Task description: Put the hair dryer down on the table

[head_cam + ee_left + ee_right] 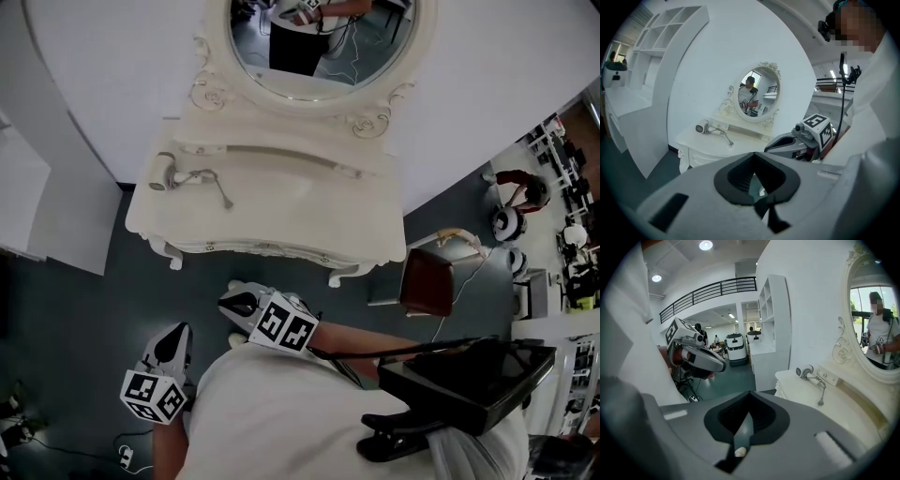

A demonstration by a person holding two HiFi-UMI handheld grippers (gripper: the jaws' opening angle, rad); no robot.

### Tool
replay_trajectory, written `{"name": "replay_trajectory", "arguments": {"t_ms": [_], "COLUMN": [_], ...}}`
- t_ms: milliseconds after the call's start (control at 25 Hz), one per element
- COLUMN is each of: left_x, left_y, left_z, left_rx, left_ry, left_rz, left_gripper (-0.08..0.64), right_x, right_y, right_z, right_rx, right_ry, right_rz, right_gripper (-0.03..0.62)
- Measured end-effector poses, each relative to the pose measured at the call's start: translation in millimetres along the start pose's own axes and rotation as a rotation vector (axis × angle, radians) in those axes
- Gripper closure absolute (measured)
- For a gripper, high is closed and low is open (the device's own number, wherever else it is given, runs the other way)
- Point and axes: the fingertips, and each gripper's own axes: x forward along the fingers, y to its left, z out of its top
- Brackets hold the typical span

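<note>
The white hair dryer lies on its side at the left end of the cream dressing table, its cord and plug trailing right. It also shows in the left gripper view and the right gripper view. Both grippers hang close to my body, well short of the table's front edge. My left gripper is shut and holds nothing, its jaws meeting at the tips. My right gripper is shut and empty too. Neither touches the dryer.
An oval mirror in an ornate frame stands at the table's back. A dark red stool sits right of the table, and a black case hangs near my right side. White shelving stands left of the table. A cable lies on the floor.
</note>
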Motion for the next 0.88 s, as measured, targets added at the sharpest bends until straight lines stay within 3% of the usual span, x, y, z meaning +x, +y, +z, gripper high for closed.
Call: {"name": "replay_trajectory", "arguments": {"t_ms": [880], "left_x": [11.8], "left_y": [22.0], "left_z": [11.8], "left_rx": [-0.020], "left_ry": [0.004], "left_rz": [0.013], "left_gripper": [0.561], "right_x": [22.7], "right_y": [-15.6], "right_z": [13.2], "right_rx": [-0.027], "right_ry": [0.012], "right_rz": [0.037], "right_gripper": [0.592]}}
